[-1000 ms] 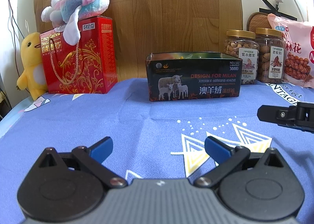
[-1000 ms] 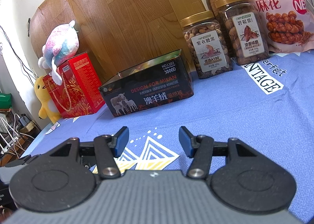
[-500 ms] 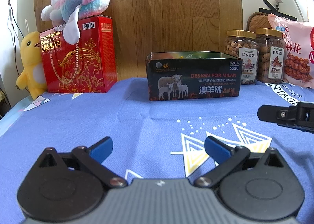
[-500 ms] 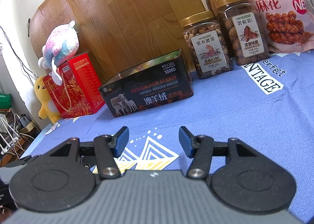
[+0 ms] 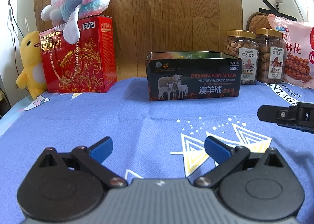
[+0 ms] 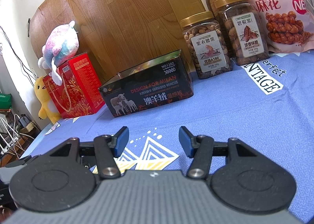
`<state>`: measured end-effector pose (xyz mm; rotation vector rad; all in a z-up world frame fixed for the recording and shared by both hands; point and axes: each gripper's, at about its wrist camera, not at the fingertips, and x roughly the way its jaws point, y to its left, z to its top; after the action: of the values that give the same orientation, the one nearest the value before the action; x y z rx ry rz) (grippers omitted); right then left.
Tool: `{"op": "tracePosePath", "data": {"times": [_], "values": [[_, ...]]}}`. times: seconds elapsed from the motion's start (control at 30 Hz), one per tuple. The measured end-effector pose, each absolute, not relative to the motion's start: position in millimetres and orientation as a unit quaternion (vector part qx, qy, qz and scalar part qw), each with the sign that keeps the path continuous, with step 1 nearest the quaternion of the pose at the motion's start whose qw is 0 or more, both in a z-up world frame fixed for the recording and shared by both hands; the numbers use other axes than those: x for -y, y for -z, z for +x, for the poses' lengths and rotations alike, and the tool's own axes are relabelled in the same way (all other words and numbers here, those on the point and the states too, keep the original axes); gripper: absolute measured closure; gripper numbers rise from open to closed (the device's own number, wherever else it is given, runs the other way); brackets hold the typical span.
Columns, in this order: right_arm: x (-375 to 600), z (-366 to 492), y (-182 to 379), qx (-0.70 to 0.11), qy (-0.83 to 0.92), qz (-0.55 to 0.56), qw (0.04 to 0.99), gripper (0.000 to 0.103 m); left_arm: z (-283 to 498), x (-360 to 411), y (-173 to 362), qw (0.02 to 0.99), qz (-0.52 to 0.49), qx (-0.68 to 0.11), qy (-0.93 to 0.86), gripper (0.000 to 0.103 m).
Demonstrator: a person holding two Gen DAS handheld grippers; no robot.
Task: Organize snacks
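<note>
An open black tin with sheep pictures (image 5: 193, 78) (image 6: 149, 92) stands at the back middle of the blue cloth. To its right are two gold-lidded nut jars (image 5: 242, 57) (image 6: 208, 47), (image 5: 271, 57) (image 6: 243, 29), and a pink bag of twisted pastry (image 5: 294, 53) (image 6: 278, 12). A red biscuit box (image 5: 78, 57) (image 6: 76, 88) stands at the left. My left gripper (image 5: 158, 148) hovers open over the cloth, nothing between its blue pads. My right gripper (image 6: 154, 141) is also open and empty; one of its fingers (image 5: 274, 115) shows in the left wrist view.
A pastel plush toy (image 5: 78, 6) (image 6: 58, 47) lies on the red box; a yellow plush duck (image 5: 29, 65) (image 6: 45, 98) stands left of it. A wooden board (image 5: 166, 14) leans behind. Cables and a power strip (image 6: 11, 135) lie beyond the table's left edge.
</note>
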<state>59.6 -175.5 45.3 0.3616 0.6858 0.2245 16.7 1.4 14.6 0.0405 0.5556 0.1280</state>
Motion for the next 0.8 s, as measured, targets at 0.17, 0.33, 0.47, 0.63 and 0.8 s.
{"op": "tracePosePath", "data": {"times": [0.17,0.33,0.47,0.63,0.8], "values": [[175.4,59.6,-45.3,-0.334,-0.109,0.176,0.92,0.044,16.8,-0.7,-14.1,0.959,0.019,-0.275,-0.063,0.0],[175.1,59.5,-45.3,-0.334,-0.109,0.176,0.92,0.044,17.4,-0.8,-14.4,0.958,0.019,-0.278,-0.063,0.0],[174.7,59.4,-45.3,-0.334,-0.109,0.176,0.92,0.044,17.3,-1.2,-14.4,0.958,0.019,-0.279,-0.063,0.0],[176.2,60.9,-46.0,-0.334,-0.111,0.174,0.92,0.044,18.6,-2.0,-14.5,0.957,0.019,-0.282,-0.063,0.0],[177.3,61.5,-46.1,-0.334,-0.111,0.175,0.919,0.044,19.6,-3.4,-14.4,0.956,0.018,-0.285,-0.064,0.0]]}}
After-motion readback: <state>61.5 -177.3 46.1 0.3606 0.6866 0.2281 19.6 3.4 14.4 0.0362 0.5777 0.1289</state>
